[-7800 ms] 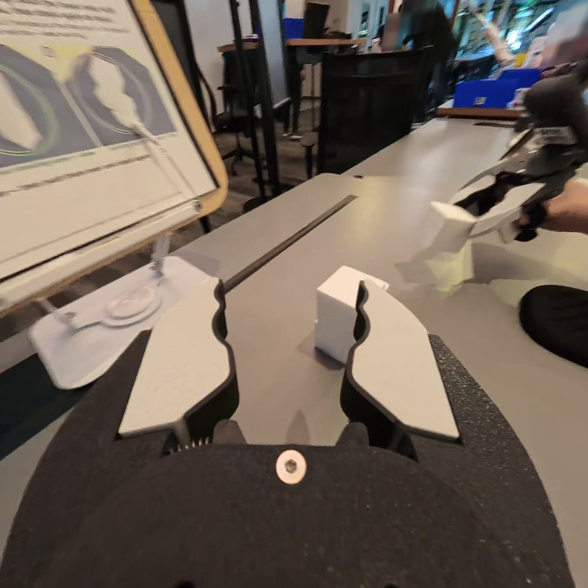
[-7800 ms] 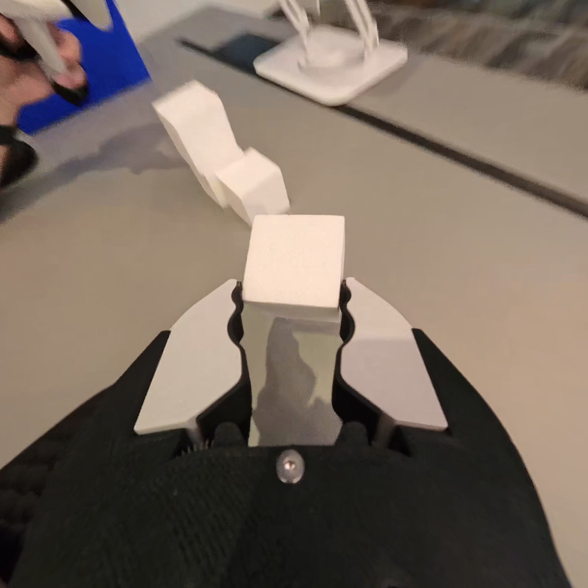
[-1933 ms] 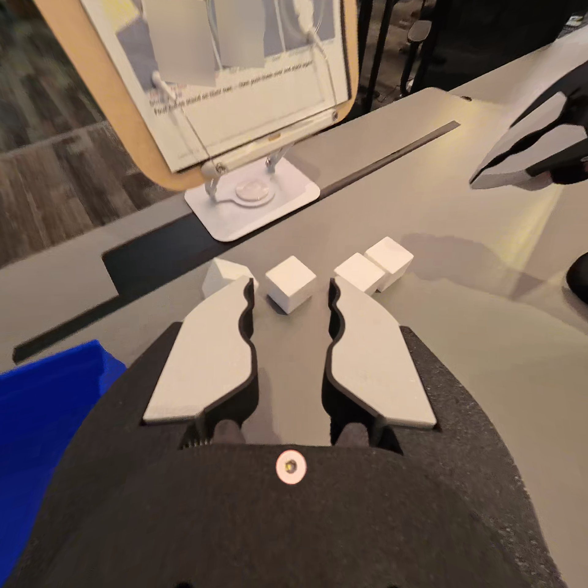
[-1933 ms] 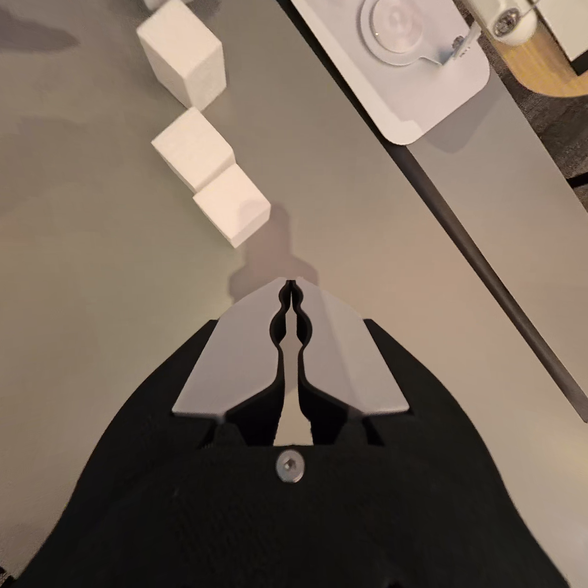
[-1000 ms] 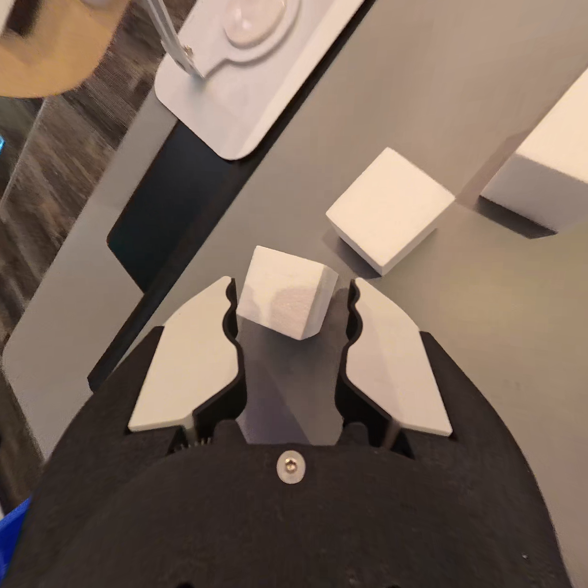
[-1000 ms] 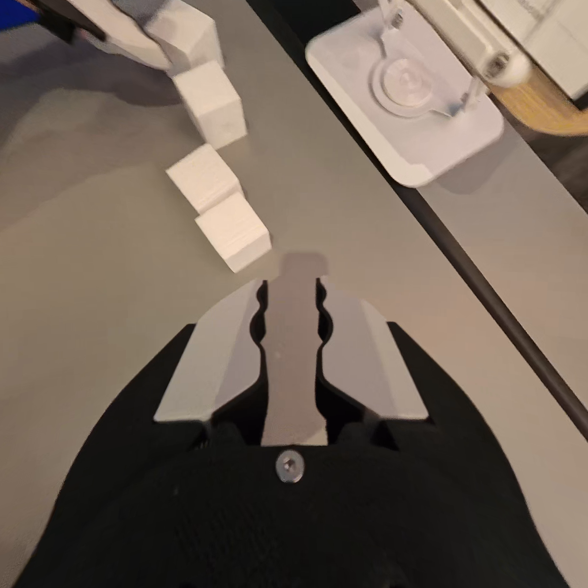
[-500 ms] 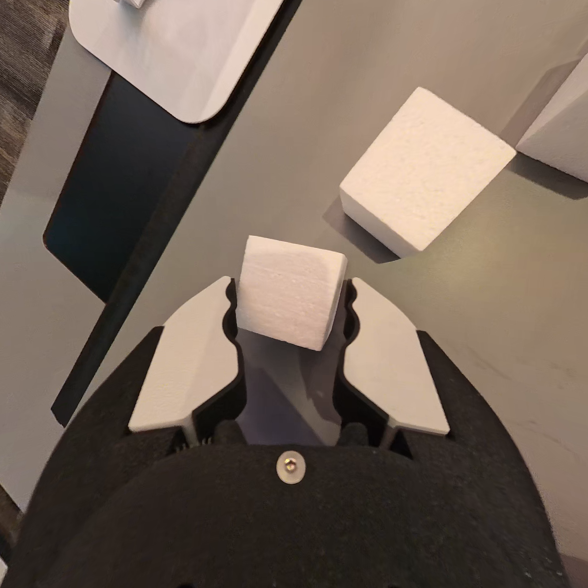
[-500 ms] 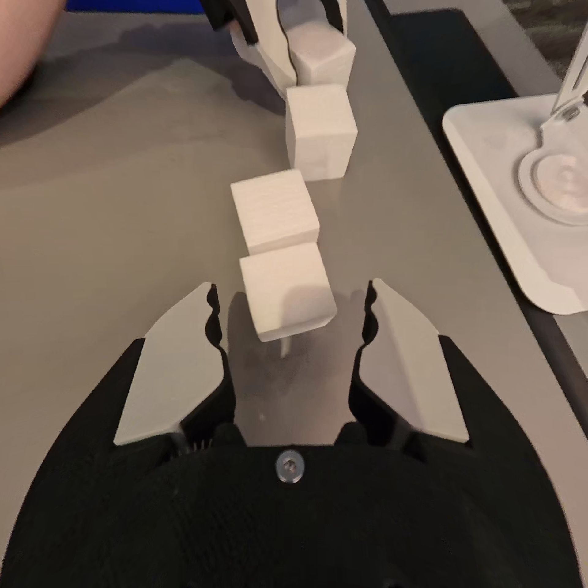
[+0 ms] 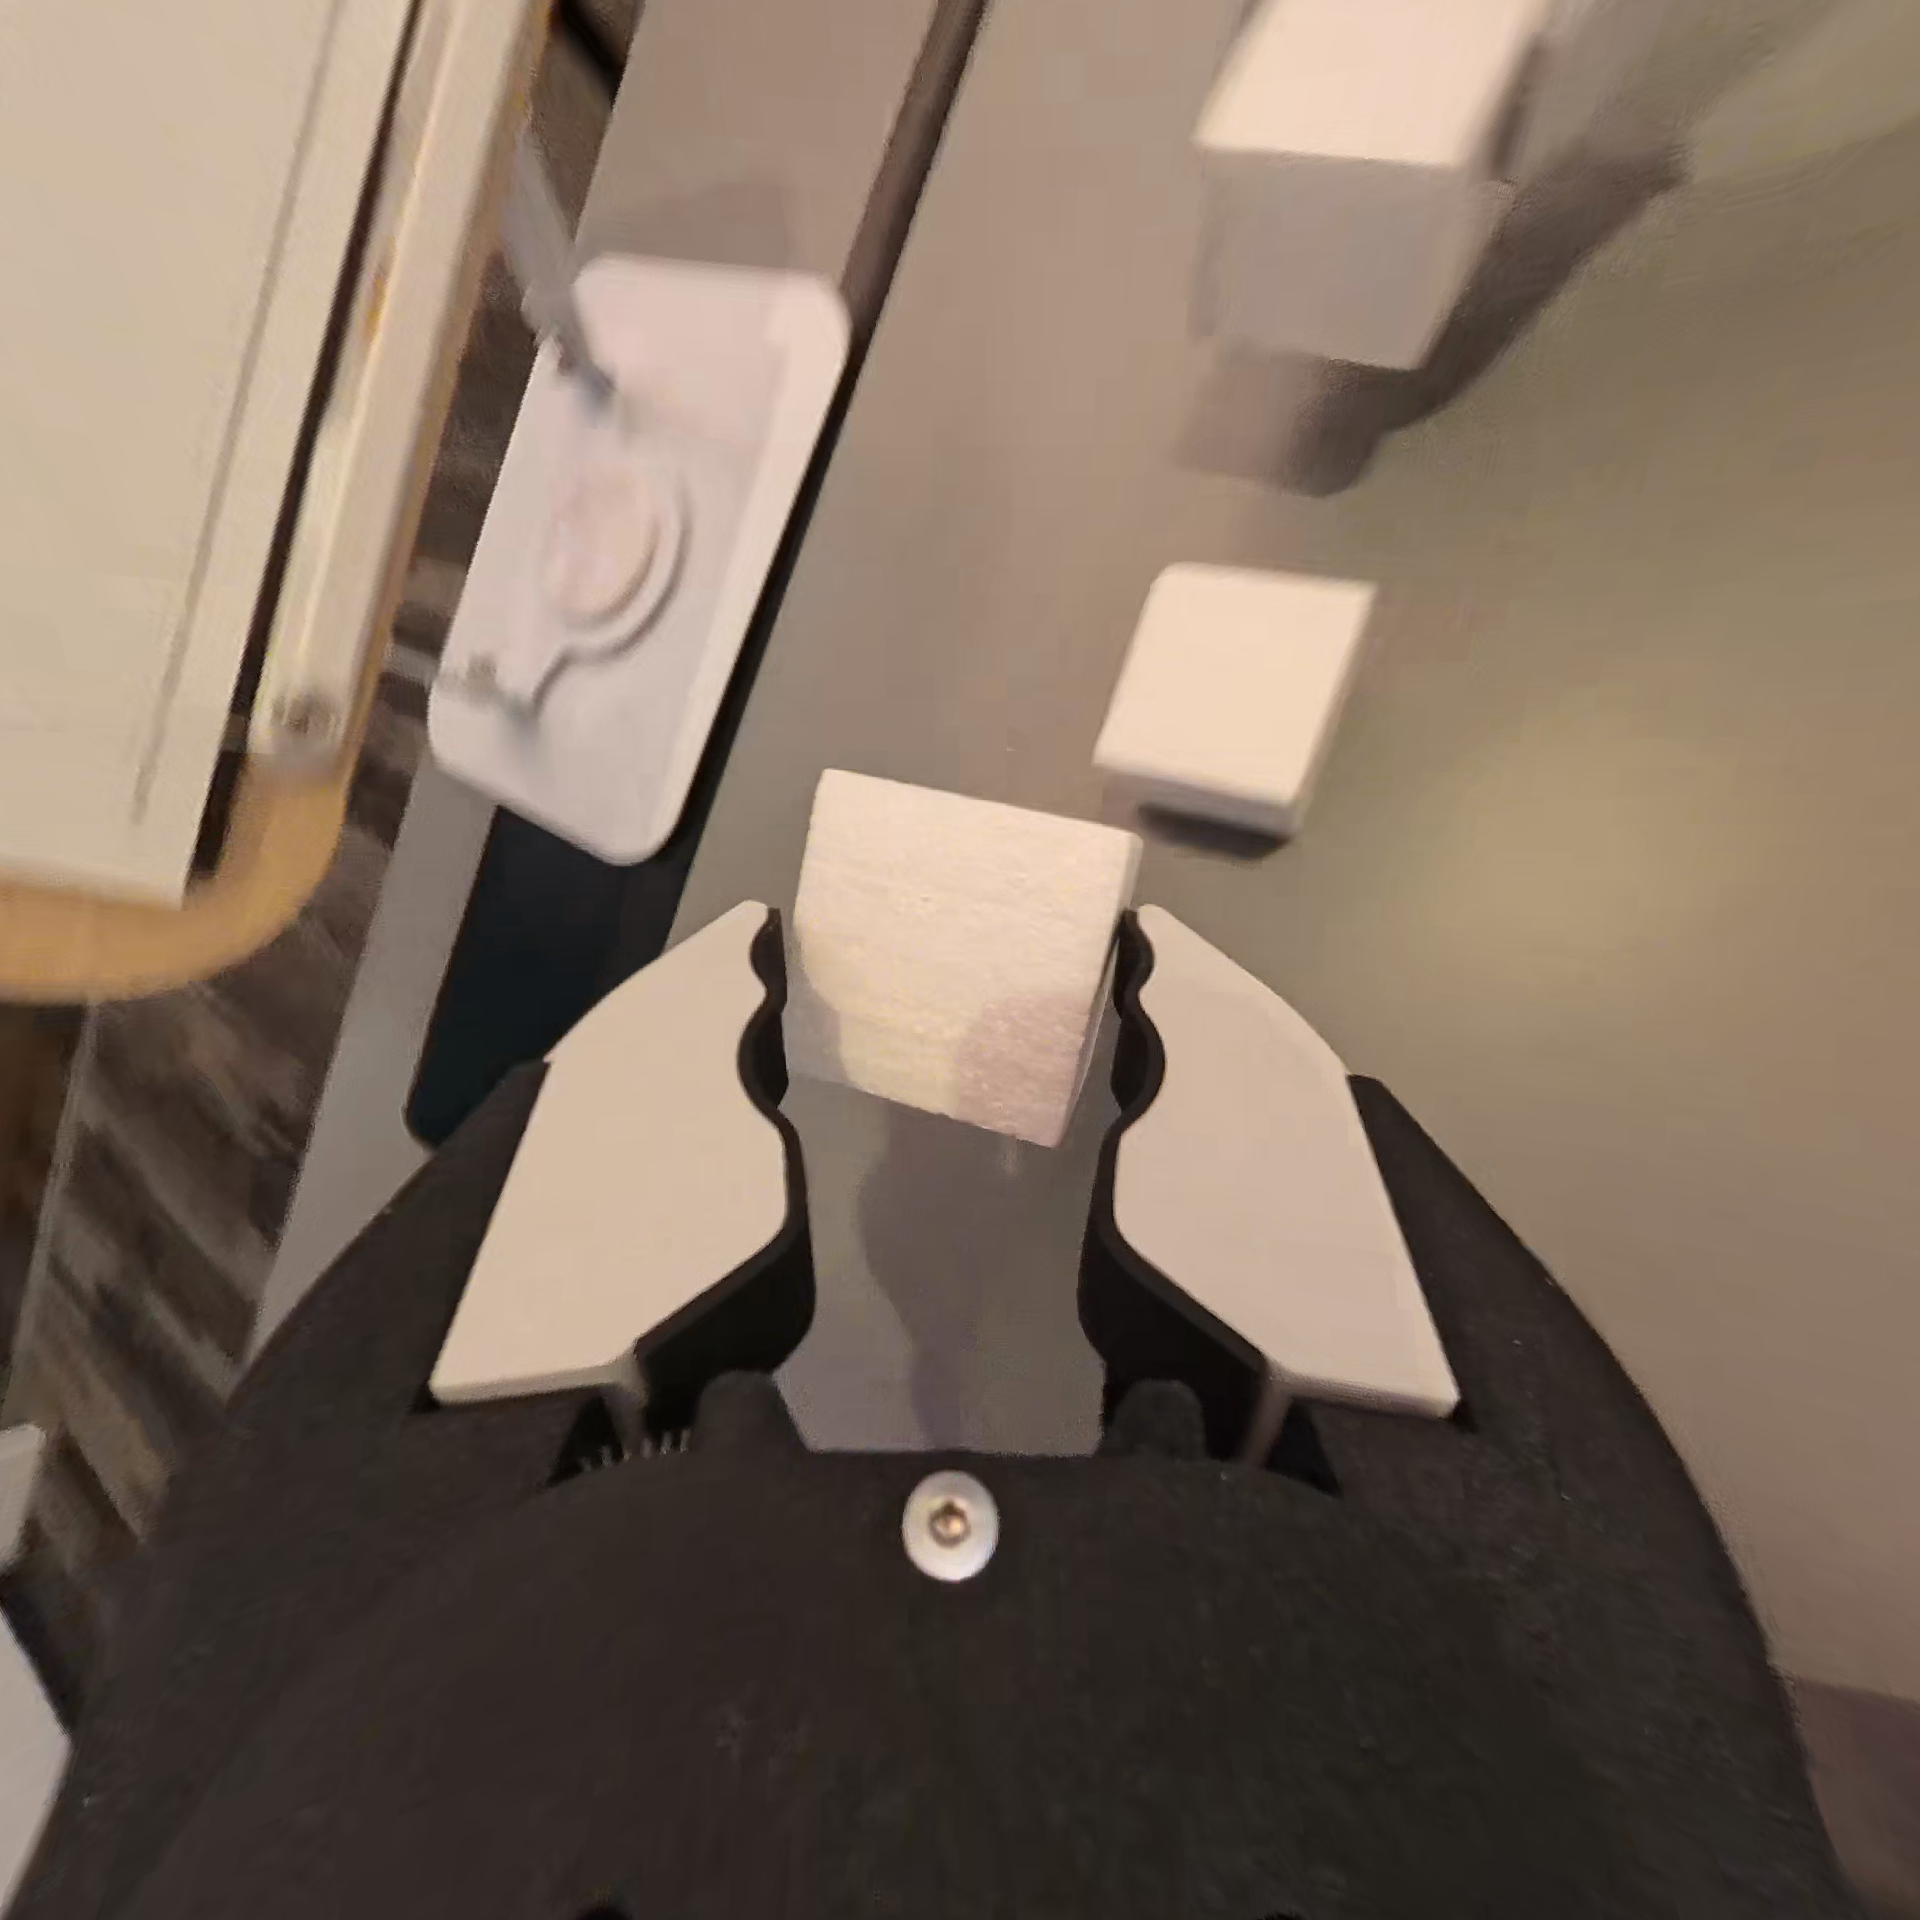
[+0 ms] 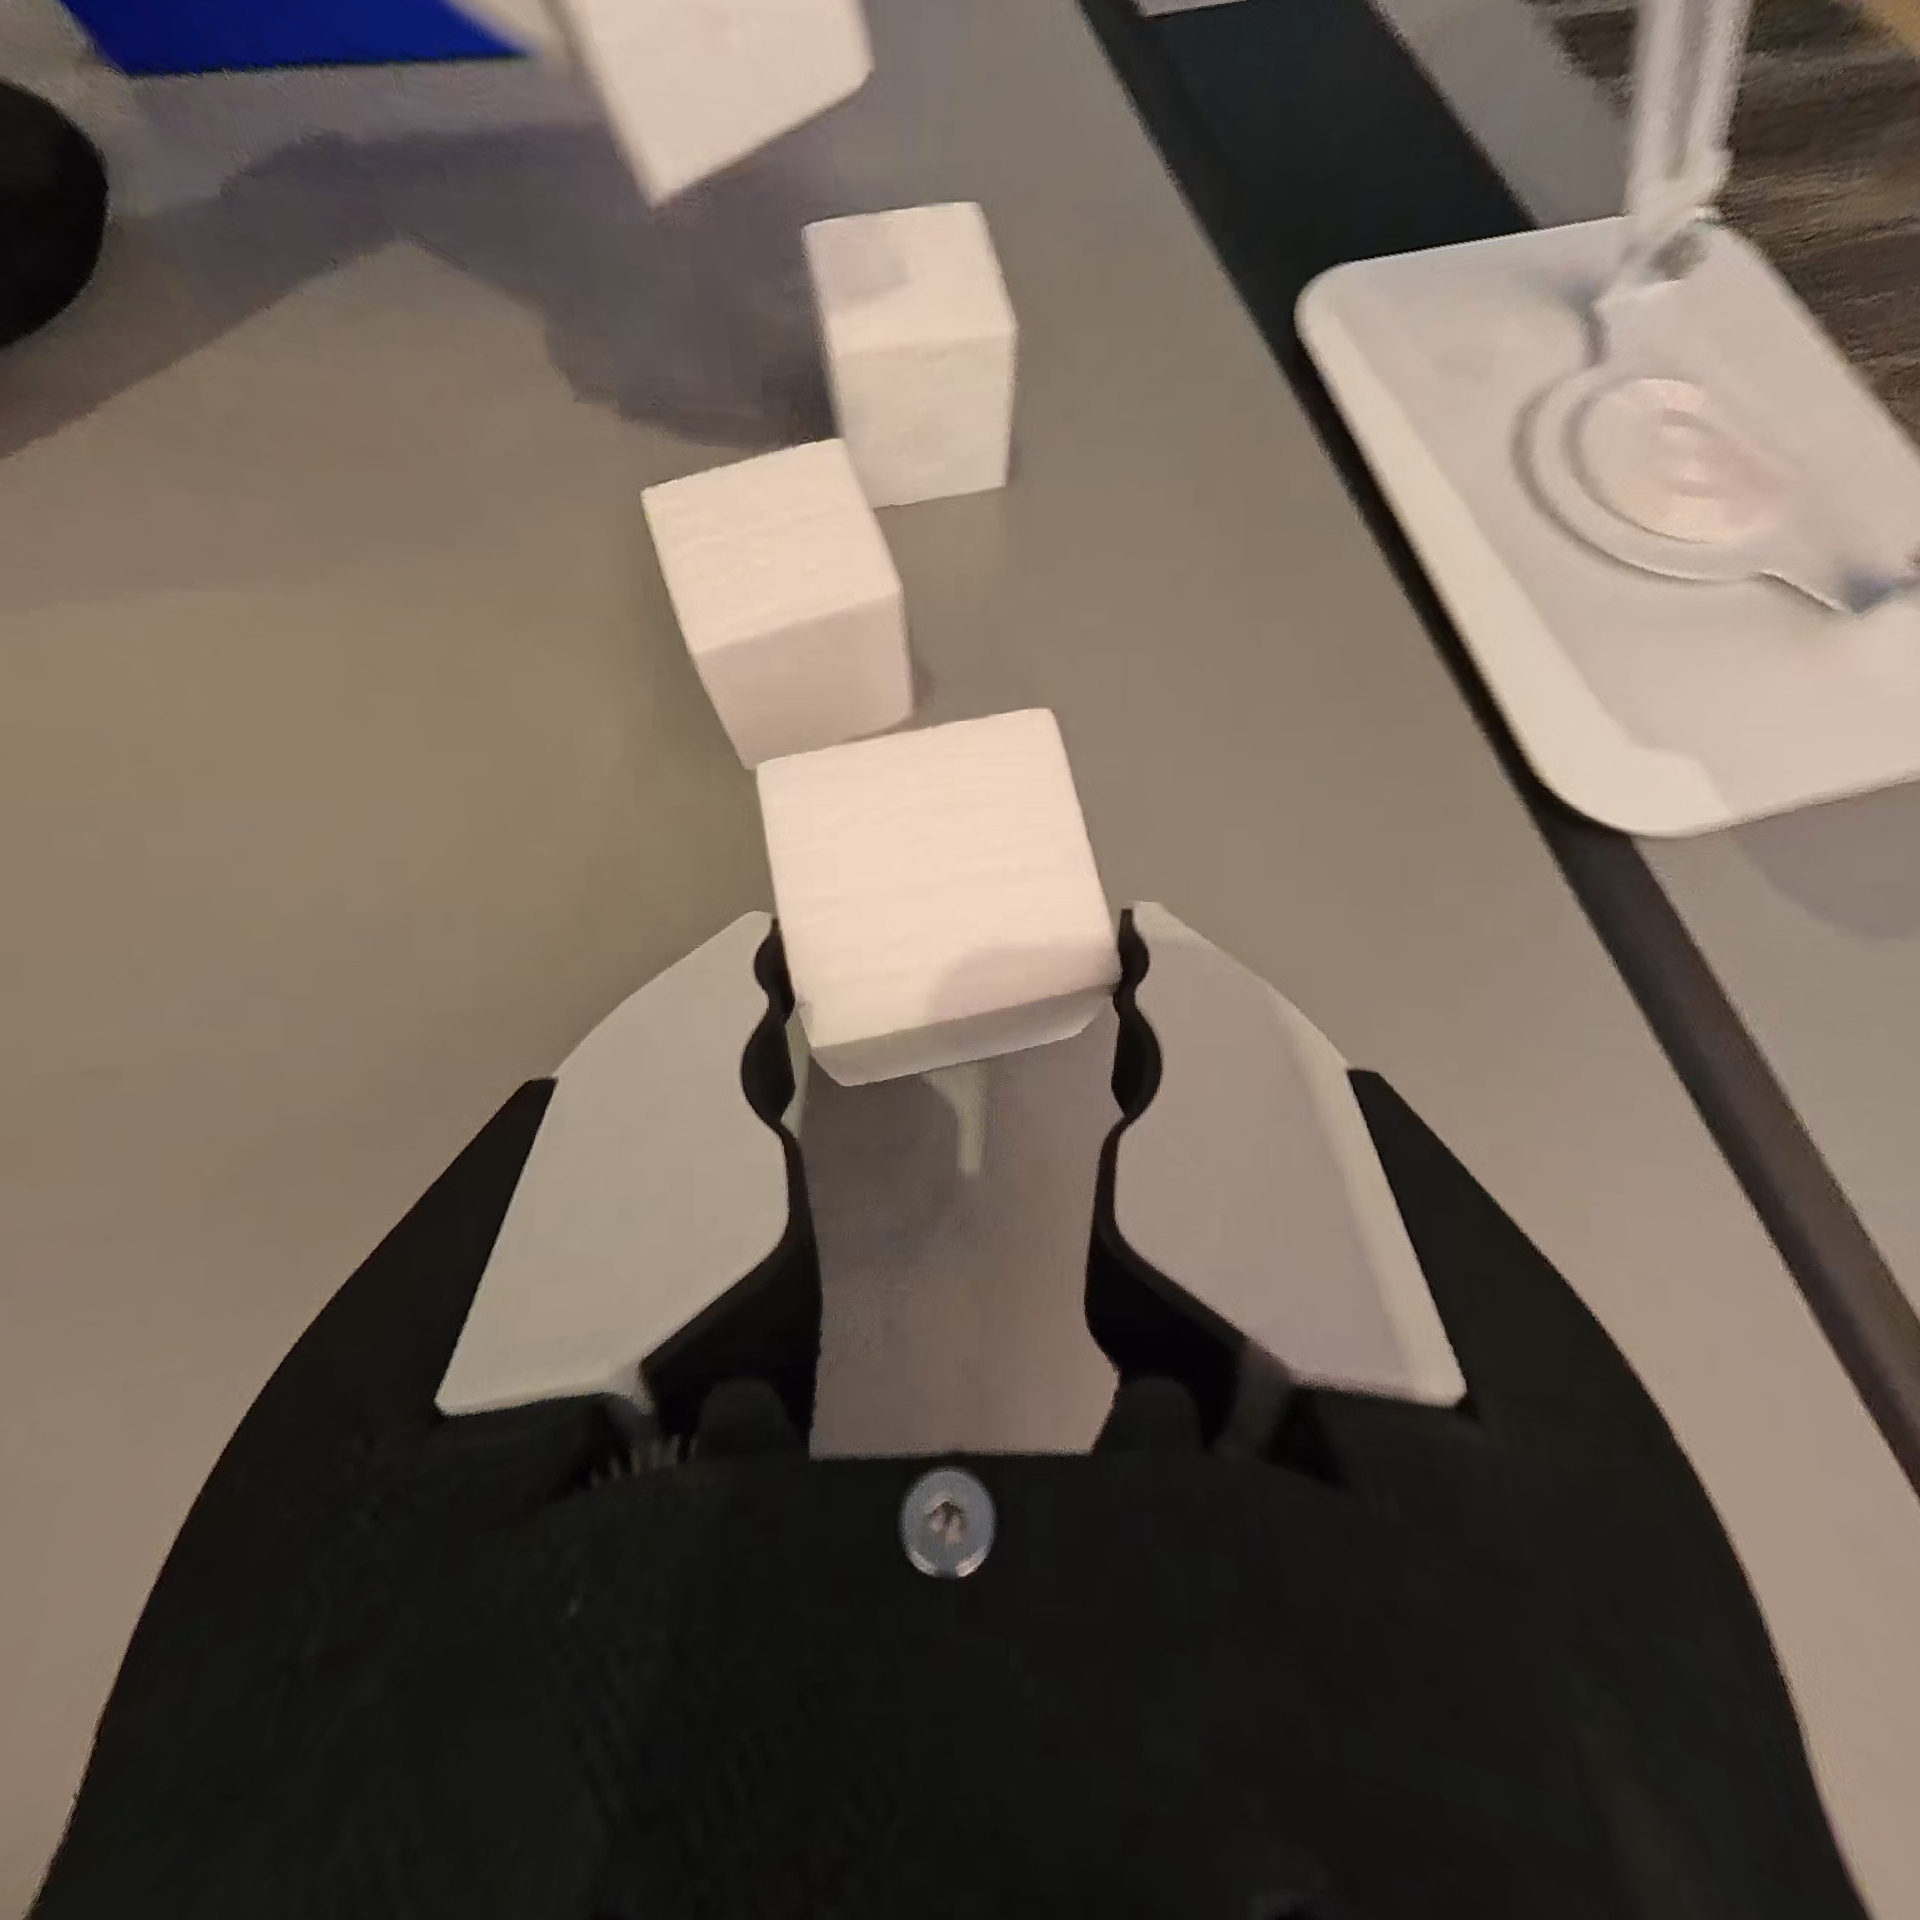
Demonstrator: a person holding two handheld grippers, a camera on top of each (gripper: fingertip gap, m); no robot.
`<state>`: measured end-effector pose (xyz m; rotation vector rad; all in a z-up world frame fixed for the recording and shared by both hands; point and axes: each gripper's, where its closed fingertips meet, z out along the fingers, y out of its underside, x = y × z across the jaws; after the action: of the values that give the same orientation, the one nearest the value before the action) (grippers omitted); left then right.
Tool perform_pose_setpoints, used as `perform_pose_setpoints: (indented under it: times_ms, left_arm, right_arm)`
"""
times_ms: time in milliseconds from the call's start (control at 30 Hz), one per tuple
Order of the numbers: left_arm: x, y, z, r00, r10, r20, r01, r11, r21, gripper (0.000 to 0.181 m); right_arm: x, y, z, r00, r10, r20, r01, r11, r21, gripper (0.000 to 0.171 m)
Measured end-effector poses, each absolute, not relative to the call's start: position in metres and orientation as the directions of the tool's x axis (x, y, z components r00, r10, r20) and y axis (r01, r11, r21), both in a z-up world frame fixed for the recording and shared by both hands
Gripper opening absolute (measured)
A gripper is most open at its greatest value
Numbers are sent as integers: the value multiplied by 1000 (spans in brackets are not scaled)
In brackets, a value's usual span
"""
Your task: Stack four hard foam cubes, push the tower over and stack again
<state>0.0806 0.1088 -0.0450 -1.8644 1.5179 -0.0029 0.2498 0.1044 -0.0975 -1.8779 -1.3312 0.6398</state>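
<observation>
Our left tongs (image 9: 951, 935) grip a white foam cube (image 9: 956, 961) between their tips, lifted clear of the grey table (image 9: 1558, 1039). Ahead and to their right a second cube (image 9: 1231, 701) rests on the table, and farther off a blurred third one (image 9: 1340, 177) shows. To the left stands a white stand base (image 9: 634, 561) under a wood-edged board (image 9: 177, 447).

Our right tongs (image 10: 945, 940) clamp another cube (image 10: 925, 883). Just beyond it two cubes (image 10: 779, 592) (image 10: 914, 353) sit on the table in a row, near each other; whether they touch we cannot tell. Farther on, the cube our left tongs hold (image 10: 717, 83) hangs tilted. The stand base (image 10: 1621, 520) lies to the right.
</observation>
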Motion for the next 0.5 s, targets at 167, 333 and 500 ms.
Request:
perform_pose_setpoints:
  times_ms: [167,333,500]
  left_arm:
    - [143,88,-62,170,-907,-384,-876,39,-481,61]
    - [154,86,-66,177,-927,-331,-875,6,-485,61]
    - [151,92,-74,194,-922,-335,-886,-18,-463,61]
  right_arm:
    - [312,117,-62,480,877,19,467,-237,-852,61]
    - [340,121,-42,529,847,-49,336,-262,-905,61]
    - [340,119,-50,514,858,-11,397,-249,-883,61]
